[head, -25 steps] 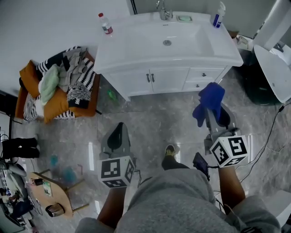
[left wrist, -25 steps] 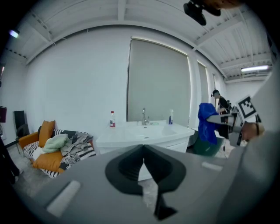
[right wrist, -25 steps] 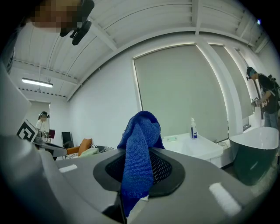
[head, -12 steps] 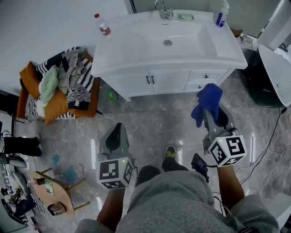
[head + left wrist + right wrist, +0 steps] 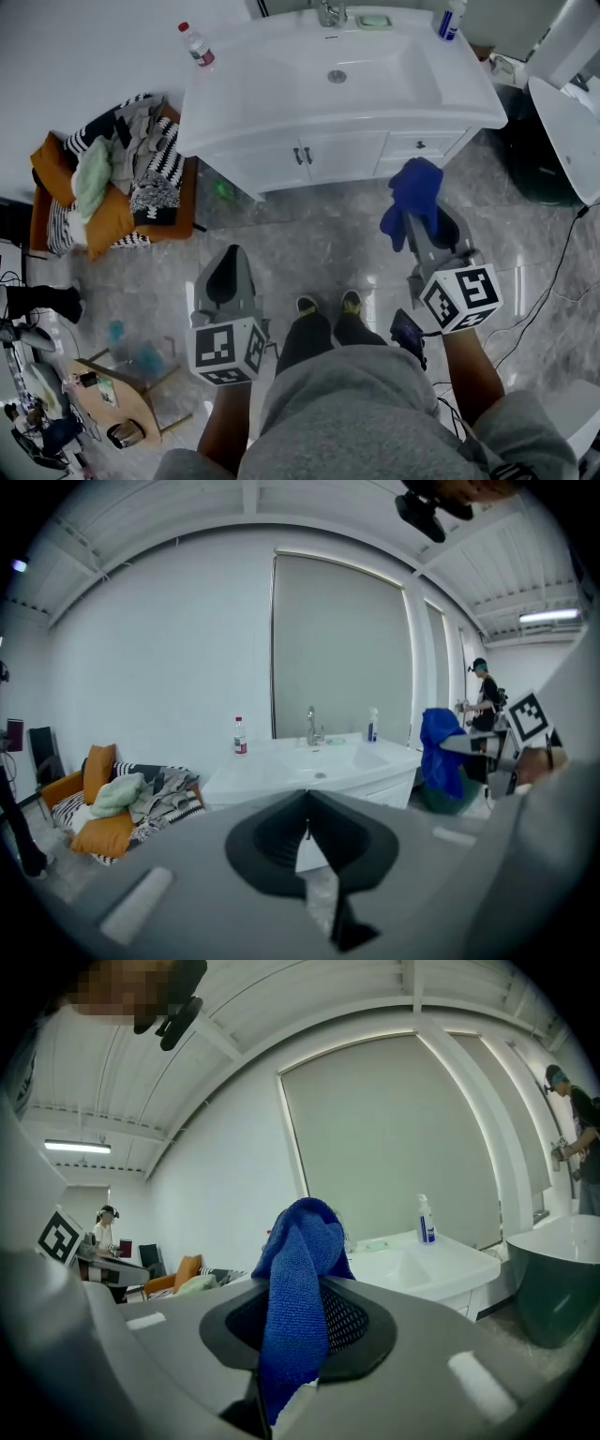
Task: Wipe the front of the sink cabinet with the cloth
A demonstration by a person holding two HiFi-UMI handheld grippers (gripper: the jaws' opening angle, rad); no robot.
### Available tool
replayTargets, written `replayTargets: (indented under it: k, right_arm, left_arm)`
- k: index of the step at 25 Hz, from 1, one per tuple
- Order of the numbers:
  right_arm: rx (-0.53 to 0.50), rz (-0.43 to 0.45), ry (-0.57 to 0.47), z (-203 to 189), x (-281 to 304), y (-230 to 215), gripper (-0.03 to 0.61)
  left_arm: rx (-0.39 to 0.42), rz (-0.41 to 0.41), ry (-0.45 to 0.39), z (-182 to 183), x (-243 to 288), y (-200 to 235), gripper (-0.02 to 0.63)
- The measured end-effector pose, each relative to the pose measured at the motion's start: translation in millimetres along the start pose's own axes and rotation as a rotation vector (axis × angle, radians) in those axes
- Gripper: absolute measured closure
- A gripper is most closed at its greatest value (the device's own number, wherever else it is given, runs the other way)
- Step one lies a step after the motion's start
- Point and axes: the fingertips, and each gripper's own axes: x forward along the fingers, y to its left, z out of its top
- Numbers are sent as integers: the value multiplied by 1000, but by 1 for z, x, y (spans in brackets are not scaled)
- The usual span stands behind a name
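Note:
The white sink cabinet (image 5: 342, 155) stands ahead of me, its two doors and side drawers facing me; it also shows in the left gripper view as the cabinet (image 5: 361, 782). My right gripper (image 5: 419, 220) is shut on a blue cloth (image 5: 412, 192), held over the floor short of the cabinet's right drawers. The cloth (image 5: 300, 1288) drapes over the closed jaws in the right gripper view. My left gripper (image 5: 228, 272) is shut and holds nothing, lower left, farther from the cabinet.
A bottle (image 5: 195, 44) stands on the countertop's left corner, a spray bottle (image 5: 450, 19) at the back right. An orange seat piled with clothes (image 5: 112, 178) sits left of the cabinet. A white tub (image 5: 567, 131) is at the right. A cable (image 5: 553, 272) crosses the floor.
I have stepped toward the cabinet; my feet now show side by side. The right gripper with the cloth has shifted slightly left and closer to the cabinet front.

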Motion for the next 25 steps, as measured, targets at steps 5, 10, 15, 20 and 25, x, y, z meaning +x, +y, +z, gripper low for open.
replayTargets:
  k: [5,10,15,20,25]
  right_arm:
    - [-13,-30,4,4,8,4,486]
    - [-52,-52,16,6,17,16,486]
    - [-77,-73,46,-2,28,24,486]
    - [-128,-76,53,-1,54,26,486]
    - [-122,-74,45,-7,77,21,486]
  left_arm:
    - [-4,-40,-3,3,14,7,603]
    - [-18,-78,-17,2,29,20,603]
    - [-27,-93,-25,-1,42,37,603]
    - [-49,-99,-23,-9,58,56,603]
    - [-53,-105,-8,-24,79,61,603]
